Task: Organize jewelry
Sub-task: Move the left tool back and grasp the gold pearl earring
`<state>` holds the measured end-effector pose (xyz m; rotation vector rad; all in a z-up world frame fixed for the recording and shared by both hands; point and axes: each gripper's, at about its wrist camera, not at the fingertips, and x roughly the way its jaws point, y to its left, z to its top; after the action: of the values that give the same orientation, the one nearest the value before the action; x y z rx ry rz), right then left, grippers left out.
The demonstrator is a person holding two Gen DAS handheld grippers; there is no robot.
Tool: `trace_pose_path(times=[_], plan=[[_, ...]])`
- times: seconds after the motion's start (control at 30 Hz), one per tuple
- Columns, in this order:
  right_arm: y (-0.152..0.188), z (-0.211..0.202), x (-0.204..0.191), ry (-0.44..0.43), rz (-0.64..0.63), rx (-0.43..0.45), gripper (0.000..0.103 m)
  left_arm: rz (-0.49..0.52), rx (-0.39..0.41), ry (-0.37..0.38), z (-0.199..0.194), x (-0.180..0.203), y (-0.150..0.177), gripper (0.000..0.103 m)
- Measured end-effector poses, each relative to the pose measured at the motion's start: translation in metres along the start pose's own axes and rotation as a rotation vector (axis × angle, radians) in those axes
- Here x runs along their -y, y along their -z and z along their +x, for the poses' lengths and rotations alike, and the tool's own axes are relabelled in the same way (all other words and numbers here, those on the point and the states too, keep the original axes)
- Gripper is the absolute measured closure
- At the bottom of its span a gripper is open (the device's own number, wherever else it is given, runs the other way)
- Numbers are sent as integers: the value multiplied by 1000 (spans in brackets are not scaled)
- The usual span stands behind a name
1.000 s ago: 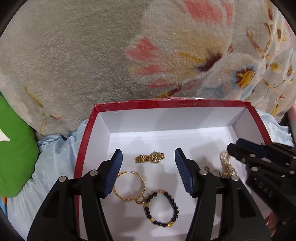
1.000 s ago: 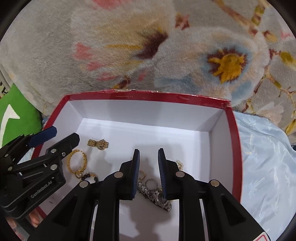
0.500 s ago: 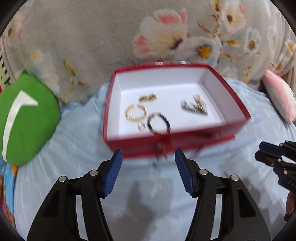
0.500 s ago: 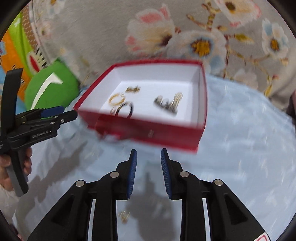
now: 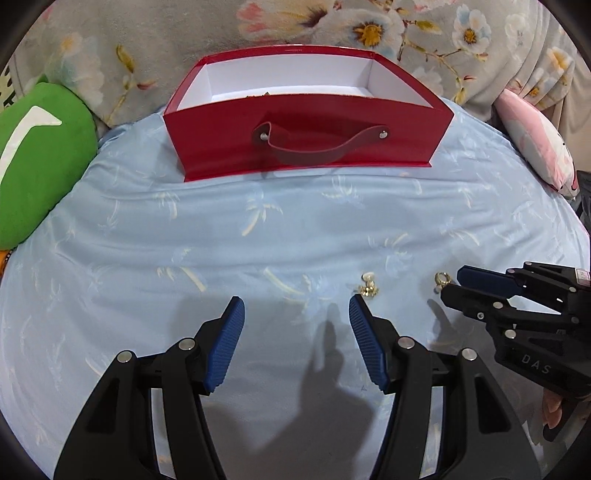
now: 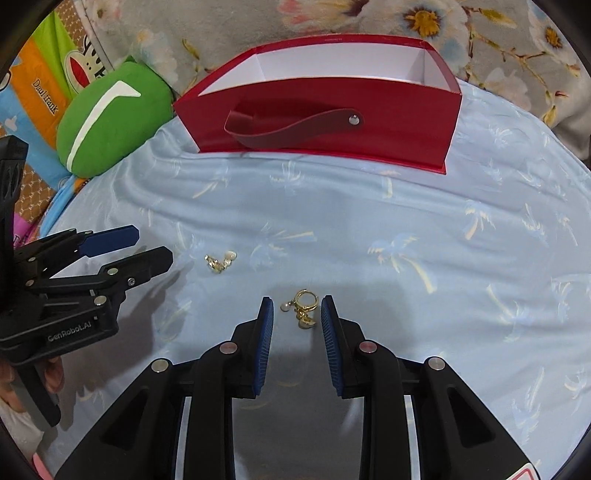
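A red box [image 5: 306, 122] with white inside and a strap handle stands at the far side of the light blue sheet [image 5: 184, 229]; its contents are almost hidden behind the front wall. Two gold earrings lie on the sheet. One earring [image 5: 368, 287] rests just beyond my left gripper's right fingertip. My left gripper [image 5: 294, 301] is open with nothing between its fingers. The other, a gold hoop earring [image 6: 304, 304] with pearls, lies between the tips of my right gripper [image 6: 296, 301], whose pads stand apart from it. The left gripper [image 6: 155, 243] also shows beside the first earring [image 6: 220, 261].
A green cushion [image 5: 40, 155] lies left of the box and a pink cushion [image 5: 535, 147] to its right. A floral blanket [image 5: 369, 22] rises behind. A colourful printed mat [image 6: 33, 92] shows at far left. A hand [image 6: 51, 376] holds the left gripper.
Both grippers have drawn back out of the red box and come down over the blue sheet. The box now stands farther away, and the two earrings have come into view.
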<state>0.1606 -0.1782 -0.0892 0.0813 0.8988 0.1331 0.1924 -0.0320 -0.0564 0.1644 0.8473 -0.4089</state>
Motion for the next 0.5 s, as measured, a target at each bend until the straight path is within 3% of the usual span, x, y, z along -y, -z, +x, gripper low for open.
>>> trace_pose_path(times=[0.13,0.27,0.5], plan=[[2,3,-3,22,-14,9,81,-6,-9,2,2,0,3,46],[0,5,-5,38,-21,12,95,-9,-11,7,3,-2,2,46],[2,-4,0,43,-6,32,95,7,-32,57,13,12,-7,46]])
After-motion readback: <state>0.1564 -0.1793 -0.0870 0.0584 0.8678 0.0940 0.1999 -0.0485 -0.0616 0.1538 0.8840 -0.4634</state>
